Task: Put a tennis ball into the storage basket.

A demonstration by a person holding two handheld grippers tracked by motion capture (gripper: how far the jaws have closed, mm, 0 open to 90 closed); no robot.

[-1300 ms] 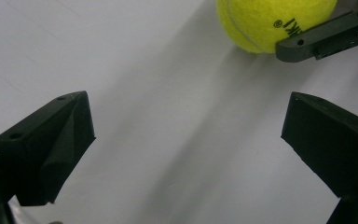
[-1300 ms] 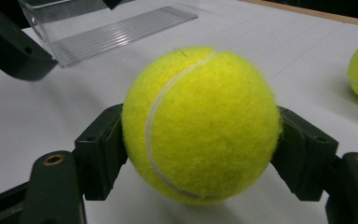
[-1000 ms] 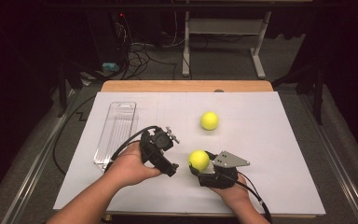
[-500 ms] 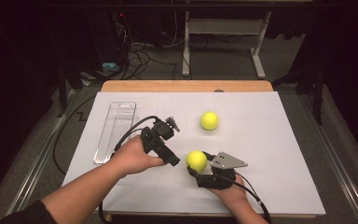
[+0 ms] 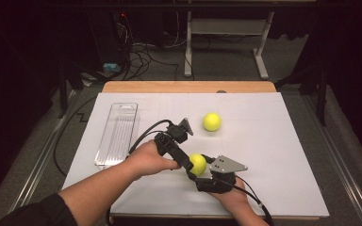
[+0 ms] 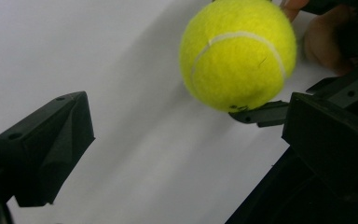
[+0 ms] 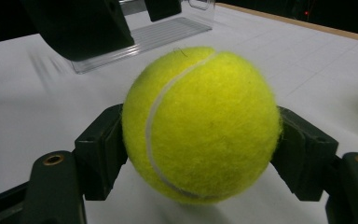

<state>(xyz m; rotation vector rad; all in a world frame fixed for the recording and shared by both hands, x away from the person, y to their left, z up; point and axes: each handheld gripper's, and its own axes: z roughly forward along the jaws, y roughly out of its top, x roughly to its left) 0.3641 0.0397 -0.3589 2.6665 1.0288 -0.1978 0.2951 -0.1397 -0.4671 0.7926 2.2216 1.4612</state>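
The near tennis ball (image 7: 201,123) is sitting low over the white table (image 5: 283,155), pinched between the pads of the right gripper (image 5: 199,170), while the left gripper (image 5: 187,165), jaws spread wide, is closing in beside it, apparently not touching, with a second ball (image 5: 211,122) lying well apart.

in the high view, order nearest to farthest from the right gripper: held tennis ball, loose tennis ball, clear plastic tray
From the right gripper:
1. Held yellow tennis ball, clamped in its jaws.
2. Loose yellow tennis ball, farther back on the table.
3. Clear ribbed plastic tray, far left.
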